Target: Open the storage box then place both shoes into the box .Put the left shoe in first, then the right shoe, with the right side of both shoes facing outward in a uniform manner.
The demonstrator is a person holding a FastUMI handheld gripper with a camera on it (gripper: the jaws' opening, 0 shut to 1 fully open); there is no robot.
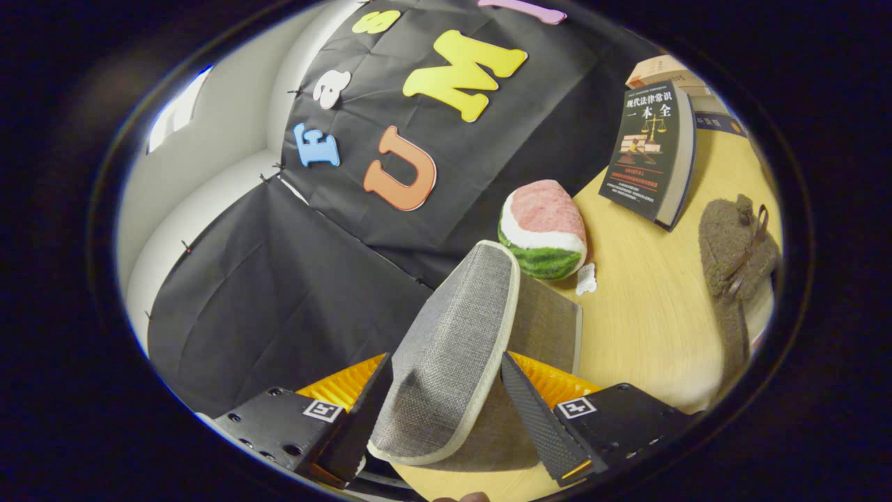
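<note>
The gripper (446,404) pinched a grey slipper (456,348) between both fingers, lifted above the wooden table (648,328) near a watermelon toy (543,230)

tongs (446,411) | ribbed finger faces | orange ridged mounts | square markers | screw holes

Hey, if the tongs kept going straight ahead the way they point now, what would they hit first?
The tongs are shut on a grey slipper, so that travels with them. Beyond its toe, the watermelon toy on the wooden table looks nearest the line, slightly to one side; depth is unclear, so they might instead reach the black cloth wall.
</note>
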